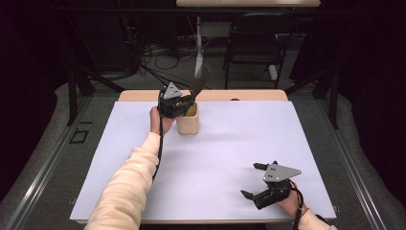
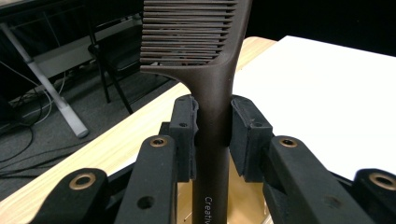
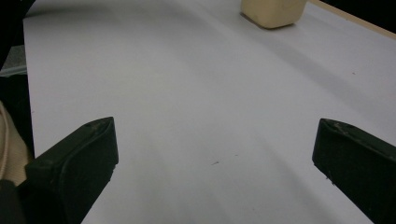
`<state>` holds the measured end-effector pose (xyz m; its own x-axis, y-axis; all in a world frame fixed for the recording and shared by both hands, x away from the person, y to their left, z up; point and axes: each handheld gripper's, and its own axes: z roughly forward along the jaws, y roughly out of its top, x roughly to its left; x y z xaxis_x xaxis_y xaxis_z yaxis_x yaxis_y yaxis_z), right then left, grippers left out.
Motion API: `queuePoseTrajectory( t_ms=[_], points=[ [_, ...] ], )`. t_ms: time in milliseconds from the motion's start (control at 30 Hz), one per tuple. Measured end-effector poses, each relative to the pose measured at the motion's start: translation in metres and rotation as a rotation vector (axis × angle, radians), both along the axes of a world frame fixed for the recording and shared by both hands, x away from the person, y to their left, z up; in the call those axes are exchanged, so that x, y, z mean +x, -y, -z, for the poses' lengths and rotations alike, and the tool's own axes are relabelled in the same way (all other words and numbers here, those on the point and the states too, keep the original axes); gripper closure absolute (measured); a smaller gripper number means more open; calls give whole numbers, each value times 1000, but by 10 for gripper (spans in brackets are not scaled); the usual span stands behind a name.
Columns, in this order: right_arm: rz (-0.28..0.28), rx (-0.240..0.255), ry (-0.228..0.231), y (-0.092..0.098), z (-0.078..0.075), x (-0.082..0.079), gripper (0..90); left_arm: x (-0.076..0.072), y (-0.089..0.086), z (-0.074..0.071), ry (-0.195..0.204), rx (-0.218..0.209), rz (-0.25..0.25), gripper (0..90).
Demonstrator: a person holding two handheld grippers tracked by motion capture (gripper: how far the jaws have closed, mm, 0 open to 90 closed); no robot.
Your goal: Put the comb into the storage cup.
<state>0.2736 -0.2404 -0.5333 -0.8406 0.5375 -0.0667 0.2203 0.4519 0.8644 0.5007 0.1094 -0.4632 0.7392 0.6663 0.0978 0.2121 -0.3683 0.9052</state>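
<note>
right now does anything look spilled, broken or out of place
Nothing stands out. The left hand-held gripper is shut on the dark comb, upright over the beige cup, which stands upright on the white mat. No spills or damage visible.

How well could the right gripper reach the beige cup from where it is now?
Probably yes. The right gripper has open jaws, and bare white mat lies between it and the beige cup. However, the left gripper is above the cup, shut on the comb, so that side is crowded.
</note>
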Motion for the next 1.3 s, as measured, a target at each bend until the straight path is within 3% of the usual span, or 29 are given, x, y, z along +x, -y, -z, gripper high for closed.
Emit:
queuePoseTrajectory(
  t_ms=[100,567,1300],
  points=[
    [1,7,8,0,0,0,0,1,1,0,-4,19,1,721],
    [1,2,4,0,0,0,0,2,3,4,-30,26,7,721],
    [1,4,7,0,0,0,0,3,2,5,-39,52,11,720]
  ],
)
